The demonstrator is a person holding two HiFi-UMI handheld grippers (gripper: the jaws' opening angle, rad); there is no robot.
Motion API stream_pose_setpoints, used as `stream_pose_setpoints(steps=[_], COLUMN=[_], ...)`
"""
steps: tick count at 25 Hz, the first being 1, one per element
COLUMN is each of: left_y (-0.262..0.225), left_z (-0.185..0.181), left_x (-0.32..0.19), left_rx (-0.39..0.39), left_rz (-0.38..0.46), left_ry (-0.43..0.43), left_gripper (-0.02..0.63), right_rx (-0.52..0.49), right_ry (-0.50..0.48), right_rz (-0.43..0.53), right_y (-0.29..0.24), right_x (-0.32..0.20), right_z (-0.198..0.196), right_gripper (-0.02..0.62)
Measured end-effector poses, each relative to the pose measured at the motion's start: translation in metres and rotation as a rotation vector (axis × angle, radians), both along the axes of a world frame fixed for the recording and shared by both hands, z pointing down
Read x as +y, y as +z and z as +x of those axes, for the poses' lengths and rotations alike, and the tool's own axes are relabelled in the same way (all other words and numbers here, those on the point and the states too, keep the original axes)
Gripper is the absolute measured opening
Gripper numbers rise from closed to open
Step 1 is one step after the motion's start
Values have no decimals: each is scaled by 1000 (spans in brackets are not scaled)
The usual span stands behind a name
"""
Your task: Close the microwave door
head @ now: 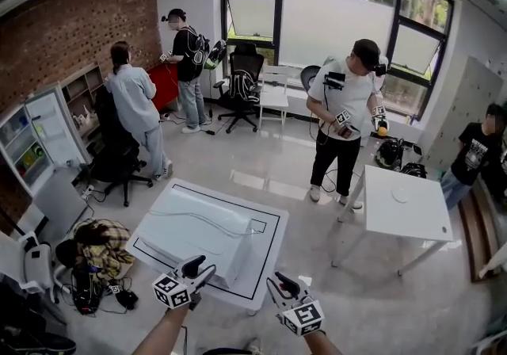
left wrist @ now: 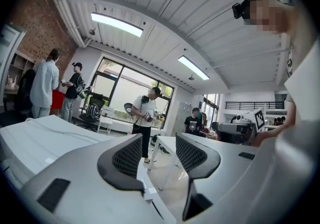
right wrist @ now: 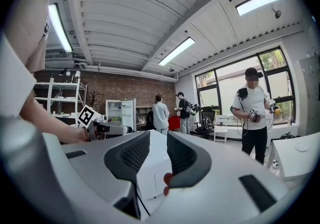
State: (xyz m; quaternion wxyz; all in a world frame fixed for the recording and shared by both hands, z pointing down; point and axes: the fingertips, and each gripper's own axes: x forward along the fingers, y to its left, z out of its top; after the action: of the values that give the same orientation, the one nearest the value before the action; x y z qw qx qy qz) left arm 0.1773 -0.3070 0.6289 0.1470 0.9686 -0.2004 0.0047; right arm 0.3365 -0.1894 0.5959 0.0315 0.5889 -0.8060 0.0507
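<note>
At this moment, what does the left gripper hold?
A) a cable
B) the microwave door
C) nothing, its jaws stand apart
C: in the left gripper view, the left gripper has its jaws apart, with nothing between them.

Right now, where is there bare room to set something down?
On the near white table, only the strip right of the white box-shaped microwave is bare. The small white table further right is almost bare, save one small round object. The left floor is crowded with a plaid bag and cables.
</note>
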Motion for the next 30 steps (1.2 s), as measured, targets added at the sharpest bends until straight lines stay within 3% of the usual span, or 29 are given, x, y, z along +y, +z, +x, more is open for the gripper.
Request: stream_pose_setpoints(steps=[8,16,24,30], left_y=[-27,-13,-6,-3], left_z=[31,28,34,36], left_x=[25,25,20,13], left_rx=[25,-10,-30,-28], left_rz=[54,39,29,25], left_ry=[48,52,67,83], left_gripper=[198,198,198,198], right_rx=[2,-1,90,86], right_ry=[33,90,77,92], right_rz=[32,6,-15,1], right_y=[-6,7,16,14], right_x=[20,28,32,23], right_z=[27,52,53,50], right_gripper=[109,109,88,71])
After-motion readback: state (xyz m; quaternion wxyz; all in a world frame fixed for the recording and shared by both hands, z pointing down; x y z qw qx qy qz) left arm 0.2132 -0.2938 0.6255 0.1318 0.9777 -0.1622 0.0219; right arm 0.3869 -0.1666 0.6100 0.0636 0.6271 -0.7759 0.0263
